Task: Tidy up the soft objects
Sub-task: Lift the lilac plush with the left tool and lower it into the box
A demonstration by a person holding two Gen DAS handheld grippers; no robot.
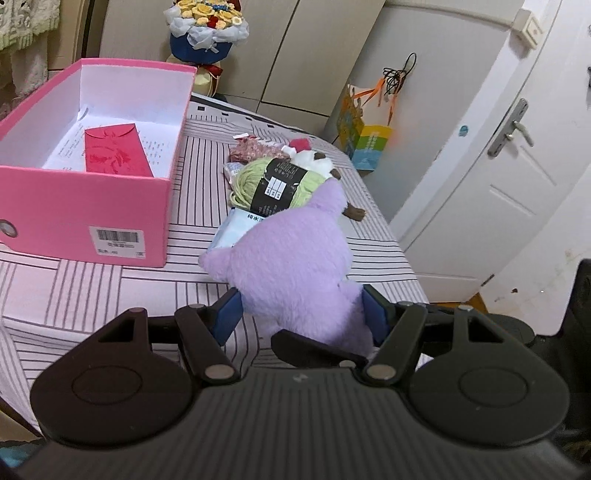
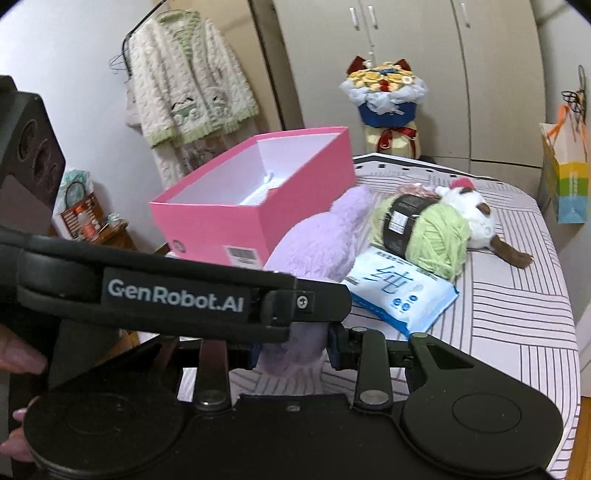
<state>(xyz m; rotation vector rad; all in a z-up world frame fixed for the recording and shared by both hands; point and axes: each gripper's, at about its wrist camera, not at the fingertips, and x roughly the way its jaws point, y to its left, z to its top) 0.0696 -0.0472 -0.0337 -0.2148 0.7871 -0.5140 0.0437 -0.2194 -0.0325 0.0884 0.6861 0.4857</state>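
Note:
A purple plush toy [image 1: 295, 266] lies on the striped bed, and both grippers are at its near end. My left gripper [image 1: 301, 314] has its blue pads pressed into the plush from both sides. My right gripper [image 2: 291, 349] is also shut on the plush [image 2: 321, 240]; the left gripper's black body crosses in front of it. Behind the plush lie a green yarn ball [image 1: 275, 182] with a black label, a white and brown plush [image 1: 319, 160] with a red bow, a wet wipes pack [image 2: 399, 291] and a floral fabric piece [image 1: 251, 149]. An open pink box [image 1: 92, 206] stands to the left.
The pink box holds a red envelope [image 1: 114, 153] on paper. A flower bouquet [image 1: 208, 33] stands beyond the bed. A colourful paper bag [image 1: 365, 136] hangs by the wardrobe, and a white door [image 1: 498, 166] is at the right. A cardigan [image 2: 188, 77] hangs at the left.

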